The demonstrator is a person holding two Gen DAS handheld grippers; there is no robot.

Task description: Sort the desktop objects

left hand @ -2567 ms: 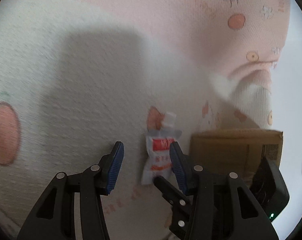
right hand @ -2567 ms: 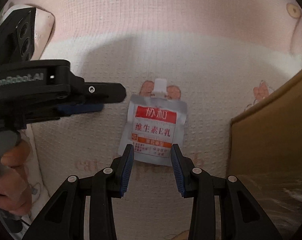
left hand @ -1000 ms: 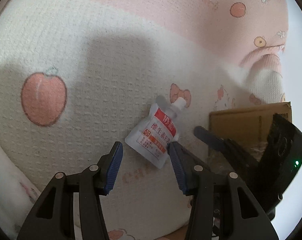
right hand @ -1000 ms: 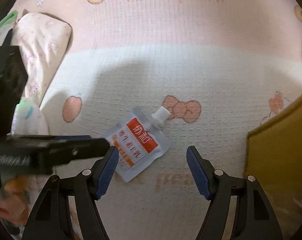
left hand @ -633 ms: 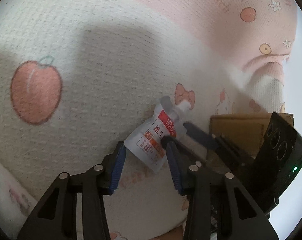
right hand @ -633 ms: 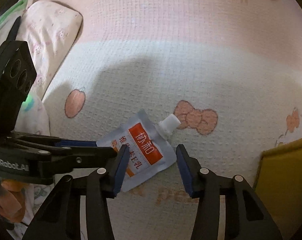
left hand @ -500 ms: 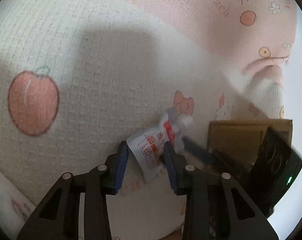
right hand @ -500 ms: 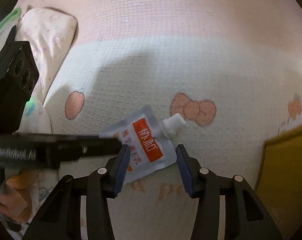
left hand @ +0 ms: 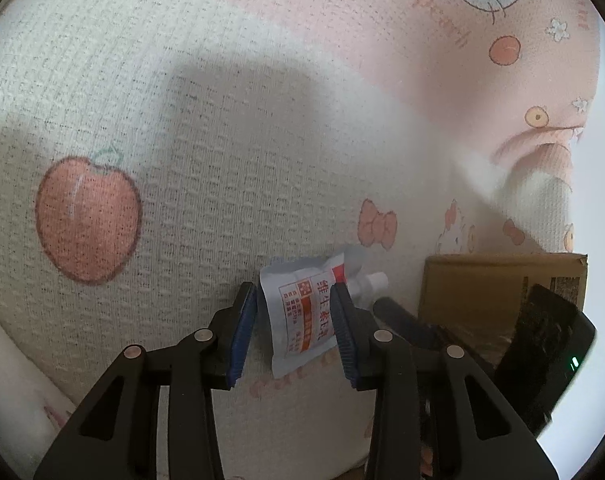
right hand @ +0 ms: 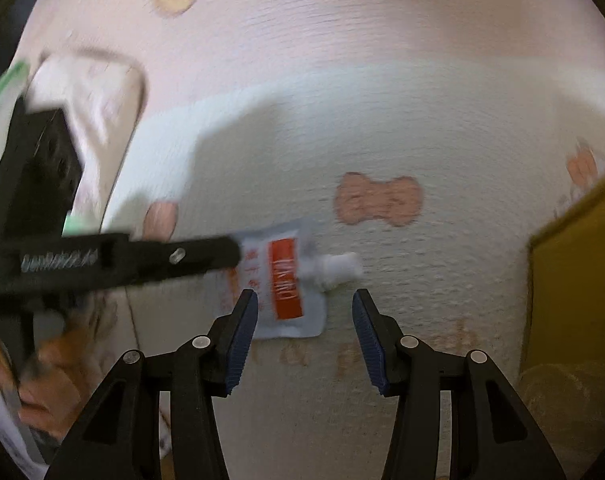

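Observation:
A small white spout pouch [left hand: 302, 320] with red and orange print lies on the patterned blanket [left hand: 222, 160]. In the left wrist view it sits between my left gripper's [left hand: 293, 332] blue pads, spout pointing right; the jaws stand a little apart around it, not pressed flat. In the right wrist view the pouch [right hand: 286, 288] lies just ahead of my right gripper [right hand: 305, 340], which is open and empty. The left gripper's finger [right hand: 142, 260] reaches in from the left over the pouch's left edge.
A brown cardboard box [left hand: 498, 284] stands to the right of the pouch; it also shows in the right wrist view [right hand: 574, 272]. A folded pink cloth [right hand: 94, 92] lies at the back left. The right gripper's body [left hand: 542, 352] is at the left view's lower right.
The pouch has turned so its spout points right. My left gripper has narrowed around it. My right gripper has opened wider and drawn back a little; its view is motion-blurred.

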